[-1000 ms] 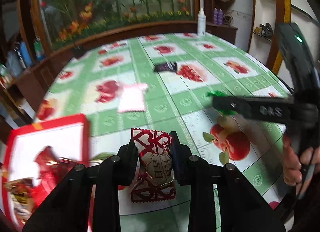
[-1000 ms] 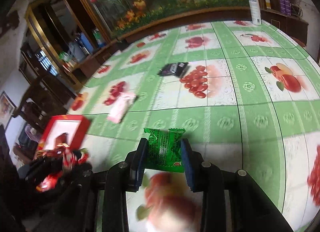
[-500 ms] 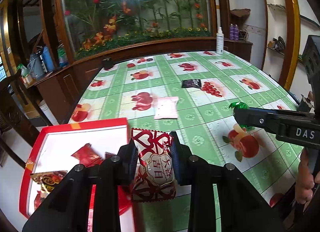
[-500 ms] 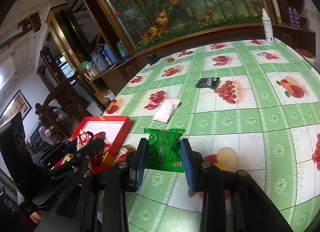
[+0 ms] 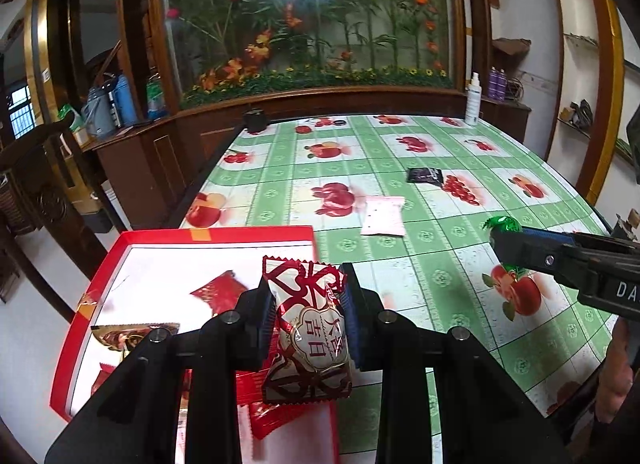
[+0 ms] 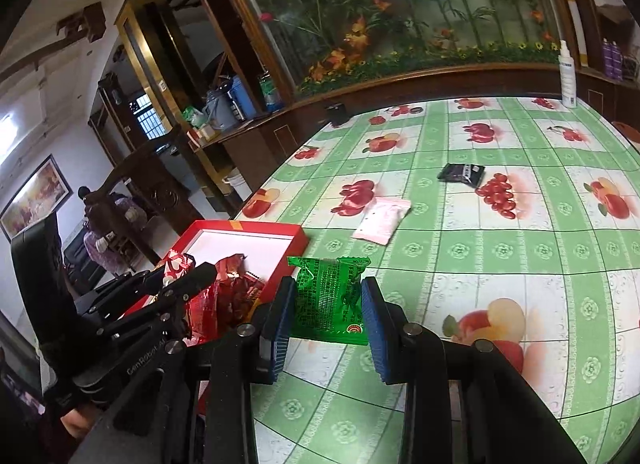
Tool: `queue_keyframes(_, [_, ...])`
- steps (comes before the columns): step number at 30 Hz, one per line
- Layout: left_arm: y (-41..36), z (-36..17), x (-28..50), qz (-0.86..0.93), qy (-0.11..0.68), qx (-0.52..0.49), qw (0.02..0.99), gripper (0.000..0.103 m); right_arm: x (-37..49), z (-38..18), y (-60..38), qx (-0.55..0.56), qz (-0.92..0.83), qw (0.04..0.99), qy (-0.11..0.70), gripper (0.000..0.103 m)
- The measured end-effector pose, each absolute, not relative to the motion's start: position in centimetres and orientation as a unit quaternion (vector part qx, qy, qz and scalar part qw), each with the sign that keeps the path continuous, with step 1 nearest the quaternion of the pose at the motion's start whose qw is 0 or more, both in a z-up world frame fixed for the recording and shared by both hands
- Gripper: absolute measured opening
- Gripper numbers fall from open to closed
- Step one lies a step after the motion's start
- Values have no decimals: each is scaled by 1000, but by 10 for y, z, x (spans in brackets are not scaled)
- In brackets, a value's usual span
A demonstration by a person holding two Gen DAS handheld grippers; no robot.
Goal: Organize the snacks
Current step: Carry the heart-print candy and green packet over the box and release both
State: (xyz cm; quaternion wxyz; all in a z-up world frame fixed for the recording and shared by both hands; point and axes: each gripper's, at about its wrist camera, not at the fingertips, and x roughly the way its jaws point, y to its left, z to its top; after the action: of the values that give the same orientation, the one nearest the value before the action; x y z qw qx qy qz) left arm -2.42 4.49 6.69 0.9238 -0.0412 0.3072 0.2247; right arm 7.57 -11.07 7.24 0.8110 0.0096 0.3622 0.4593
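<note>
Left gripper (image 5: 307,318): jaws closed on a red-and-white candy packet (image 5: 308,330), pads pressing both sides. The packet stands upright between the pads and hangs above the right edge of the red box (image 5: 92,296).

Right gripper (image 6: 325,302): jaws closed on a green snack packet (image 6: 329,300), held upright between the blue pads. In the left wrist view this gripper enters at 3 o'clock, with the green packet showing at its tip (image 5: 502,223).

Red box: sits at the near-left corner of the table, at 8 o'clock in the left wrist view and at 9 o'clock in the right wrist view. Its white floor holds several red wrapped snacks (image 5: 220,290) and one gold-and-brown wrapper (image 5: 128,336).

Table: covered with a green-and-white checked cloth (image 6: 500,264) printed with fruit. A pink packet (image 6: 382,219) lies flat on the cloth at 12 o'clock from the right gripper, well apart from the box. A black packet (image 6: 461,173) lies farther back at 1 o'clock, just beside a printed cluster of red berries. A white spray bottle (image 6: 567,75) stands at the far edge, at 1 o'clock.
</note>
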Motion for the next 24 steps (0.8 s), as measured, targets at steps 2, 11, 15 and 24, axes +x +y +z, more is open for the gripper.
queue_keyframes(2, [48, 67, -27, 229, 305, -43, 923, 27, 73, 73, -107, 8, 462, 809, 363, 34])
queue_keyframes(11, [60, 68, -35, 243, 299, -53, 921, 27, 64, 76, -90, -5, 476, 803, 358, 34])
queue_keyframes(15, [65, 68, -37, 249, 298, -57, 920, 27, 58, 79, -78, -13, 486, 798, 356, 34])
queue_keyframes(24, [82, 63, -45, 265, 301, -68, 914, 27, 45, 82, -43, -34, 513, 783, 351, 34])
